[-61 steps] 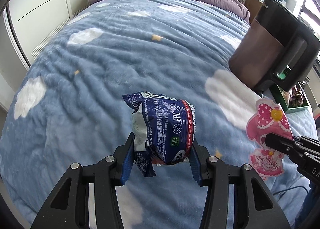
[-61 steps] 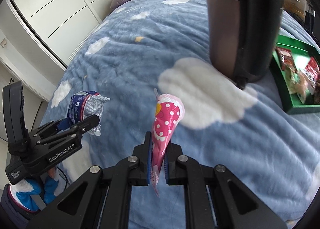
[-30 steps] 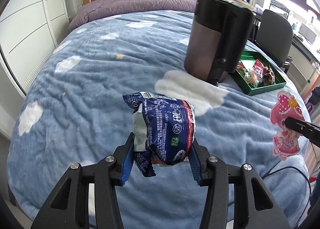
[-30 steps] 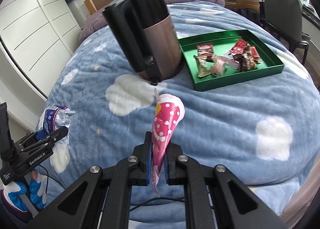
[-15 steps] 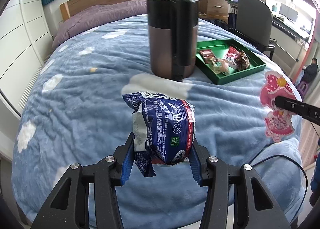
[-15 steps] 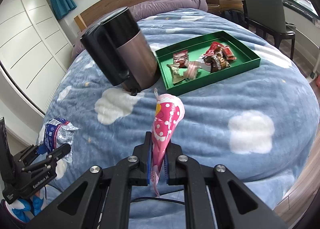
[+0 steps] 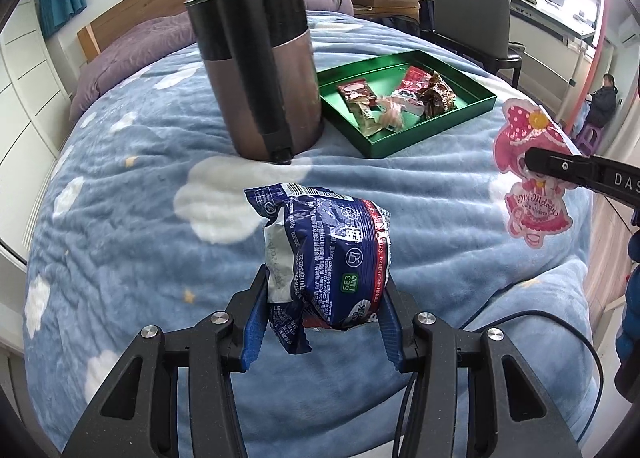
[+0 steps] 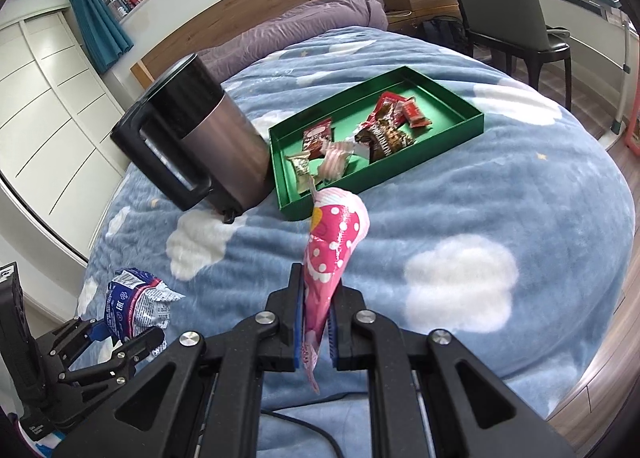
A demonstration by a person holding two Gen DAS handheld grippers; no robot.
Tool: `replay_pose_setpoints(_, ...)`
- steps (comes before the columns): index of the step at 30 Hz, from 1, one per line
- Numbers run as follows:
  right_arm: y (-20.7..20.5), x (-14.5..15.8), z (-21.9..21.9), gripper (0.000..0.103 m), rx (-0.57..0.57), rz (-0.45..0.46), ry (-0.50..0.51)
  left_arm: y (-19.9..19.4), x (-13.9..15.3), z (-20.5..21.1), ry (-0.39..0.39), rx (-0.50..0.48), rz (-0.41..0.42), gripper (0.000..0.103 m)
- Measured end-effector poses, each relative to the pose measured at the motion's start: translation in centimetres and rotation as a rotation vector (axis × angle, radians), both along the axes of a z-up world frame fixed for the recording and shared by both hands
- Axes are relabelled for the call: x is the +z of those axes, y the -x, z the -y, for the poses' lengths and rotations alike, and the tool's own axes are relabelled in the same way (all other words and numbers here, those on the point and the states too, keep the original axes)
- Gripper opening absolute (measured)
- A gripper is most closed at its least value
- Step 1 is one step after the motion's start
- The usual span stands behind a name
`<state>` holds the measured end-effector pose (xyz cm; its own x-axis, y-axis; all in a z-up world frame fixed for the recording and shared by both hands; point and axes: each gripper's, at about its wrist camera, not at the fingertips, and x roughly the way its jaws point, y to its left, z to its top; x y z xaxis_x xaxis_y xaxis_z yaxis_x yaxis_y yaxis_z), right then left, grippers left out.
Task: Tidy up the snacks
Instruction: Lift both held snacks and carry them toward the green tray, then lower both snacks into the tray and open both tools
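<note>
Short of the green tray [image 7: 432, 133], the left gripper [image 7: 322, 316] clamps a blue snack bag [image 7: 332, 254]; the right gripper [image 8: 314, 322] pinches a pink packet [image 8: 332, 242].

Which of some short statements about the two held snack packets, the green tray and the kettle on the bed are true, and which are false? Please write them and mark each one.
1. The left gripper holds a crumpled blue snack packet. True.
2. The right gripper is empty. False: its jaws are shut on a flat pink polka-dot character packet.
3. The shallow green rectangular tray already has several wrapped snacks in it. True.
4. The brown and black electric kettle stands inside the green tray. False: it stands on the blue cloud-pattern blanket, beside the tray.
5. Both held packets are already in the tray. False: both are in the air above the blanket, short of the tray.
</note>
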<state>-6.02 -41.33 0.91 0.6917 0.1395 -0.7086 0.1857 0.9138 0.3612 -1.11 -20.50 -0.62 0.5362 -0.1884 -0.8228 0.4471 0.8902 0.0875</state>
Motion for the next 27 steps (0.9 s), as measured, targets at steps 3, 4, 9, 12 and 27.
replay_pose_setpoints(3, -0.6, 0.0, 1.2, 0.000, -0.008, 0.008, -0.005, -0.6, 0.2, 1.3, -0.002, -0.008, -0.002, 0.043)
replay_pose_setpoints(4, -0.8, 0.0, 1.6, 0.000, -0.010, 0.012, -0.009, -0.8, 0.2, 1.7, -0.001, -0.010, -0.003, 0.043)
replay_pose_setpoints(9, -2.3, -0.1, 3.6, 0.000, -0.021, 0.022, -0.024, -1.8, 0.6, 3.9, -0.002, -0.030, -0.001, 0.043)
replay_pose_setpoints(12, -3.2, -0.1, 4.8, 0.000, -0.028, 0.027, -0.026, -2.8, 0.8, 5.3, -0.002, -0.037, 0.001, 0.043)
replay_pose_setpoints(27, -9.4, -0.6, 11.0, 0.000, -0.071, 0.062, -0.005, -10.1, 1.2, 12.1, -0.006, -0.061, 0.044, 0.043)
